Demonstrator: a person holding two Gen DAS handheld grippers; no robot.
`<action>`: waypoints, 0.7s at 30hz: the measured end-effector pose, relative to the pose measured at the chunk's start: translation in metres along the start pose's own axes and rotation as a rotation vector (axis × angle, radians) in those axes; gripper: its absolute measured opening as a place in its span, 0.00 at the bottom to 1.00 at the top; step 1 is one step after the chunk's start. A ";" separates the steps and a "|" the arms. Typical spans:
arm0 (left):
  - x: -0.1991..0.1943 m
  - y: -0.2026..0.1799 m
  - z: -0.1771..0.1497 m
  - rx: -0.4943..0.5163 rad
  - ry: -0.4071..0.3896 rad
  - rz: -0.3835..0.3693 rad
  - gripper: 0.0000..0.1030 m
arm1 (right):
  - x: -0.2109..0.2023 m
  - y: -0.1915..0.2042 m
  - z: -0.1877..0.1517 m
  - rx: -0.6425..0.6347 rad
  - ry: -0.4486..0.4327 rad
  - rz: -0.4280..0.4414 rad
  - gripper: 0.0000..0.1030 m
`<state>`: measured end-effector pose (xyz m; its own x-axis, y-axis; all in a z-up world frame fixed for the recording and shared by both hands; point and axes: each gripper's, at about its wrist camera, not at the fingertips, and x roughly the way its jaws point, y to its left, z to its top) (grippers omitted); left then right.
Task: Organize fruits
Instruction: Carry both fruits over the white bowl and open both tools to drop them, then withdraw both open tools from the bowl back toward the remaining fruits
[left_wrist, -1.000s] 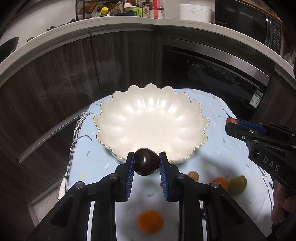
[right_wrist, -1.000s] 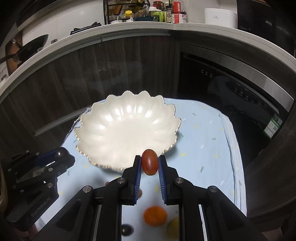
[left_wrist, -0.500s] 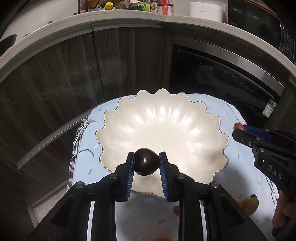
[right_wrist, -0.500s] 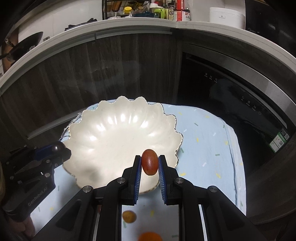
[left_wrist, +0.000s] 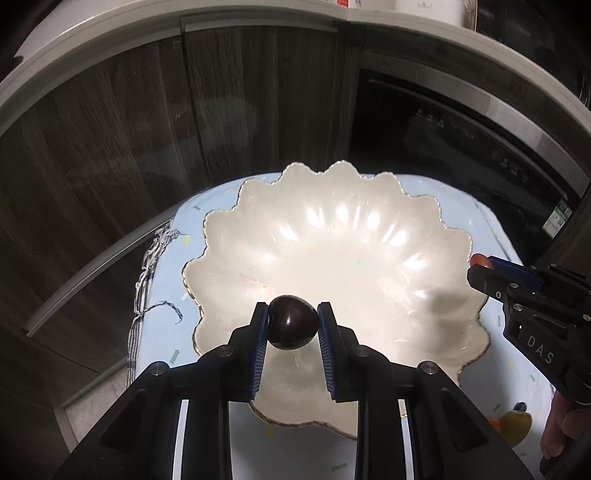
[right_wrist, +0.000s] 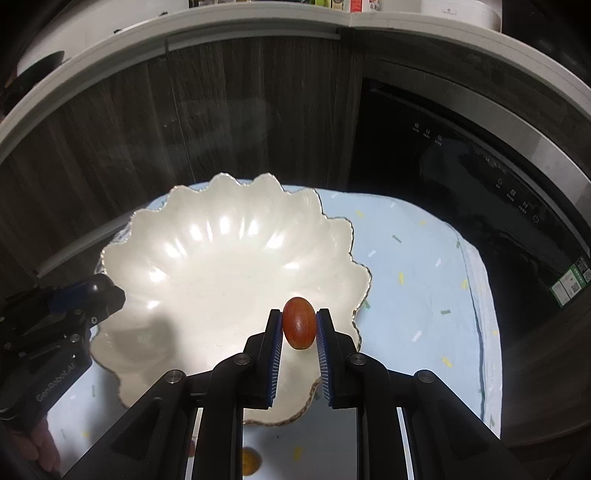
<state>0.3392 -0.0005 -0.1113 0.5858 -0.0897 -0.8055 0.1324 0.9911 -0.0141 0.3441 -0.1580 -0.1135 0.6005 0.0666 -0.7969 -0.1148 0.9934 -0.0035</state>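
The left claw is closed on a dark, glossy round fruit, pinched between its blue pads at the very tips, and it hangs over the near part of the white scalloped bowl. The right claw is closed the same way on a reddish-brown oval fruit, just inside the bowl's rim on its own side. Both fruits are smooth and held only at the fingertips, so either could squirt out sideways if the pads open unevenly. Released from this height, I judge a fruit could bounce or roll on the slick, sloping bowl wall and hop the low rim onto the light blue cloth covering the worktop. The two claws sit near each other across the bowl, so moving inward together risks a knock. A yellow fruit lies on the cloth behind the right claw.
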 end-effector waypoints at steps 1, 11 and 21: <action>0.002 0.000 0.000 -0.001 0.007 0.000 0.27 | 0.004 0.000 0.000 -0.001 0.011 0.001 0.19; -0.011 0.003 0.003 -0.016 -0.039 0.063 0.71 | 0.005 -0.003 -0.001 0.007 0.017 -0.021 0.60; -0.032 0.005 0.010 -0.019 -0.084 0.084 0.81 | -0.016 -0.012 0.011 0.051 -0.035 -0.053 0.73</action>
<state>0.3292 0.0063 -0.0794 0.6594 -0.0135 -0.7517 0.0655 0.9971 0.0395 0.3446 -0.1700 -0.0945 0.6323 0.0161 -0.7745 -0.0419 0.9990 -0.0135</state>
